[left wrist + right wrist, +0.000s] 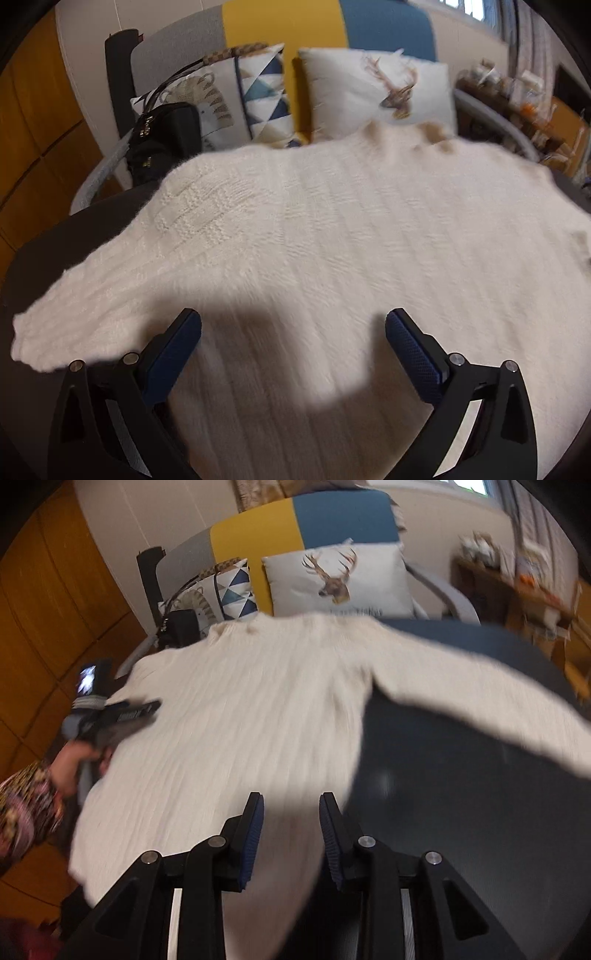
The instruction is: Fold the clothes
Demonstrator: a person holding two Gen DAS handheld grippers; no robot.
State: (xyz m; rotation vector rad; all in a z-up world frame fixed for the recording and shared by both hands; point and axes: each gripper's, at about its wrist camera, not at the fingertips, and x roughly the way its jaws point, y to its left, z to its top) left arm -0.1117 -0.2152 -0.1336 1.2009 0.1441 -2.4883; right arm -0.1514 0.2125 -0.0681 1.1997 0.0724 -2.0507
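A cream knitted sweater (317,229) lies flat on a dark round table (74,236), collar away from me. In the left wrist view one sleeve (85,306) runs out to the left. My left gripper (293,325) is wide open just above the sweater's body, holding nothing. In the right wrist view the sweater (240,716) spreads out with its other sleeve (491,698) stretched to the right over the table (461,775). My right gripper (291,805) is partly open over the sweater's lower right edge, empty. The left gripper (122,716) shows at the sweater's left side.
A sofa with a deer cushion (336,578), a triangle-pattern cushion (236,587) and a black bag (166,136) stands behind the table. Cluttered shelves (517,96) are at the right. An orange wooden wall (44,627) is at the left.
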